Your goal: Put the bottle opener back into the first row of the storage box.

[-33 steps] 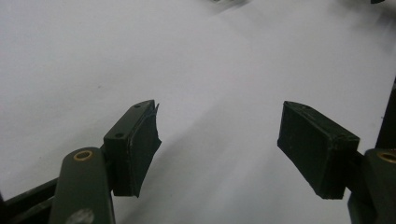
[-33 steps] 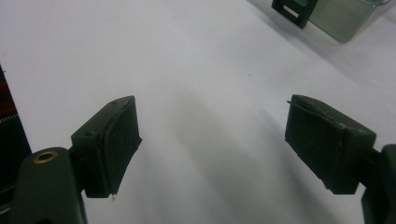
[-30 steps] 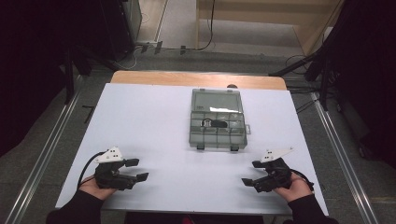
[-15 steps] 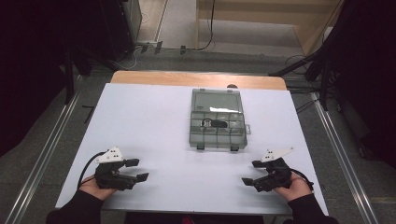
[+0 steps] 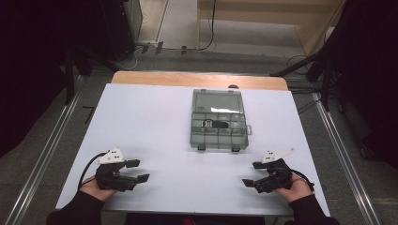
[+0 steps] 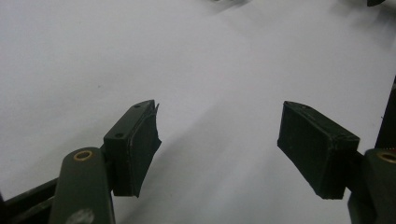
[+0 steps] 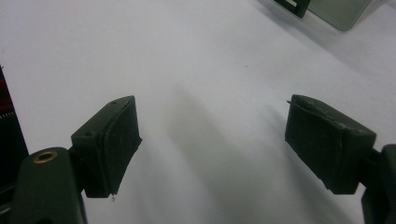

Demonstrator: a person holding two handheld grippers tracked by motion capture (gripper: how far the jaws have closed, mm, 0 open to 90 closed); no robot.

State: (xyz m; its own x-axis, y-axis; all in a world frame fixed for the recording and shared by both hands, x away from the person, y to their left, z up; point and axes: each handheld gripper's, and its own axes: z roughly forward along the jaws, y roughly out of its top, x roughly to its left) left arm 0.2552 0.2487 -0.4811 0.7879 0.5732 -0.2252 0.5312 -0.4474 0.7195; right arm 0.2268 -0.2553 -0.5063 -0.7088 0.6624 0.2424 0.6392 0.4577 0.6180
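We hold the left gripper (image 5: 138,170) near the table's (image 5: 155,122) front left corner, its jaws spread wide over bare white surface, gripping nothing. In the left gripper view the two black pads (image 6: 140,140) stand well apart above the white tabletop. Our right gripper (image 5: 251,174) sits near the front right corner, jaws likewise spread and empty; its pads (image 7: 114,135) show the same wide gap in the right gripper view. A closed, translucent grey compartment box (image 5: 218,120) lies toward the middle of the table, nearer the far edge, well apart from both grippers, with a small dark item (image 5: 213,124) in one of its middle compartments.
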